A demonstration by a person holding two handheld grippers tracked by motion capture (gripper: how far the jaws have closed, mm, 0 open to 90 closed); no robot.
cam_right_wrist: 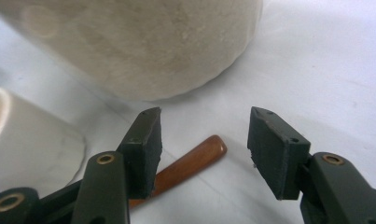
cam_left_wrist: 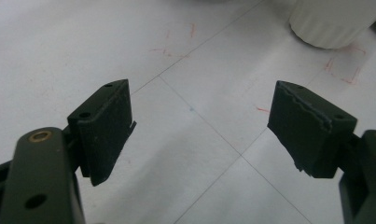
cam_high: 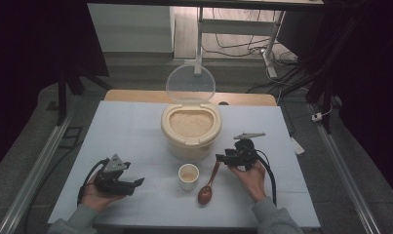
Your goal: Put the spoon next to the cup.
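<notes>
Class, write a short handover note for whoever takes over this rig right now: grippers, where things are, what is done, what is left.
Left gripper: open, nothing between its jaws, resting on the table left of the cup.
Right gripper: open, jaws on either side of the wooden spoon handle's tip, not gripping it.
Spoon lies on the table right of the cup. Rice tub stands behind, lid up.
Done: the cup holds some rice.
Left: probably closing the lid, though that is a guess.
</notes>
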